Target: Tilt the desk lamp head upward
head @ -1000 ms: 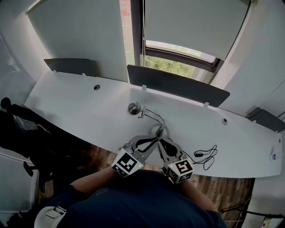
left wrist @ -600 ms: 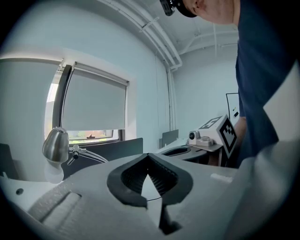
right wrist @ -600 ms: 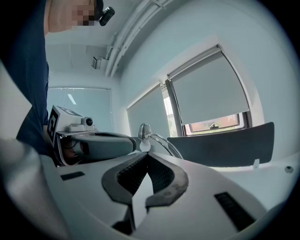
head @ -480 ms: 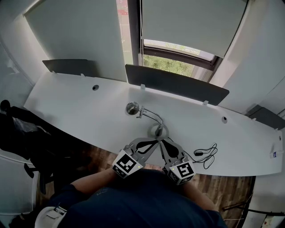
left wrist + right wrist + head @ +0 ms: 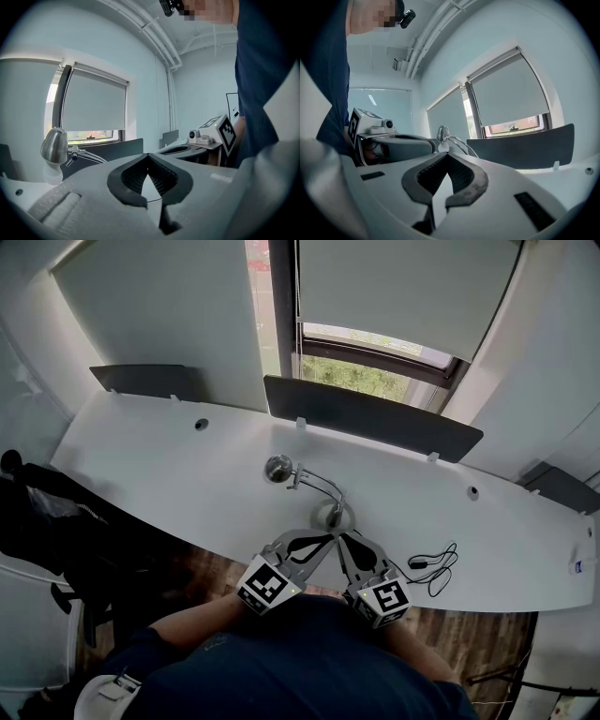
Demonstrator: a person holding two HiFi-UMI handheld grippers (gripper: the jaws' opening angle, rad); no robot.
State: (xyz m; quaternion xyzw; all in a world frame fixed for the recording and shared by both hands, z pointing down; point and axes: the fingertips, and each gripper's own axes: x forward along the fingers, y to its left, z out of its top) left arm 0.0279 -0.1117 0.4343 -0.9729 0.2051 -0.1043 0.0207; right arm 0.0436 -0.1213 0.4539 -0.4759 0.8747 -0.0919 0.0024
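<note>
A chrome desk lamp stands on the white desk (image 5: 169,465). Its rounded head (image 5: 278,468) points down and left, and a curved neck runs to the round base (image 5: 334,517). My left gripper (image 5: 323,538) and right gripper (image 5: 341,538) sit side by side at the desk's front edge, tips just short of the base. Both are shut with nothing between the jaws. In the left gripper view the gripper (image 5: 148,157) is shut and the lamp head (image 5: 54,146) is at far left. In the right gripper view the shut gripper (image 5: 447,157) points toward the lamp head (image 5: 442,132).
A black cable with a plug (image 5: 433,568) lies on the desk to the right of the grippers. Dark divider panels (image 5: 370,418) line the desk's back edge under a window. A dark chair (image 5: 37,512) stands at the left.
The right gripper's jaws have drawn together. Both grippers stay near the lamp base, and the lamp has not moved.
</note>
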